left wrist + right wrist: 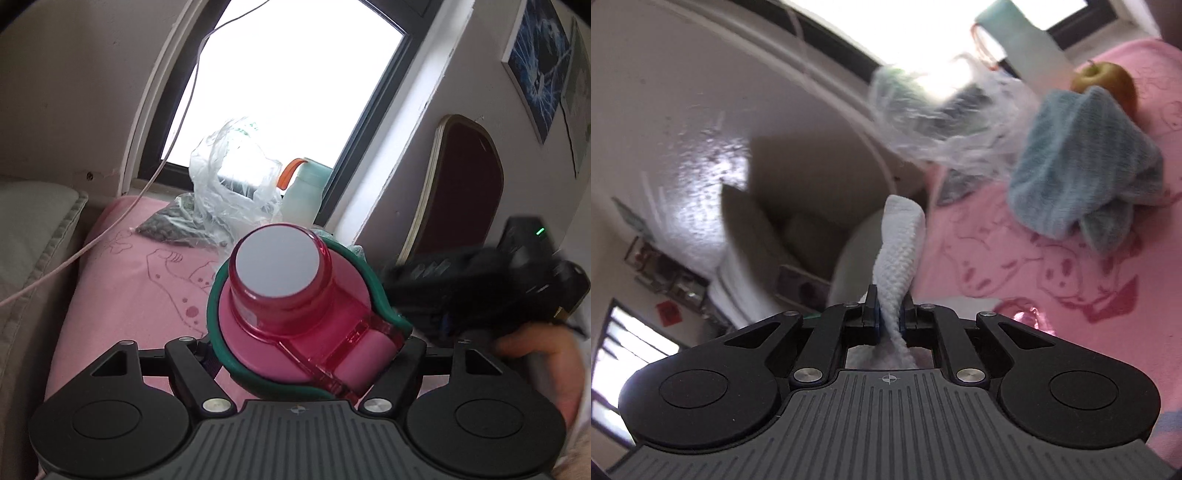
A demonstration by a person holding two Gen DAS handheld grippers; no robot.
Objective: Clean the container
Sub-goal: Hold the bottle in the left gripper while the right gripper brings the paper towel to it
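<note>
No text or label can be read.

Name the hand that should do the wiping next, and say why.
Right. The right gripper is already shut on the white paper towel, so it has the wiper. The left gripper is clamped on the pink container and is better kept steadying it.

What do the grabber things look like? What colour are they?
Both look alike. The left gripper and right gripper are black, with a grey ribbed plate at the base bearing a small crosshair mark, two big round black discs at the sides, and silver screws. The right one's finger pads have blue edges. A bare hand shows beside the left gripper.
</note>
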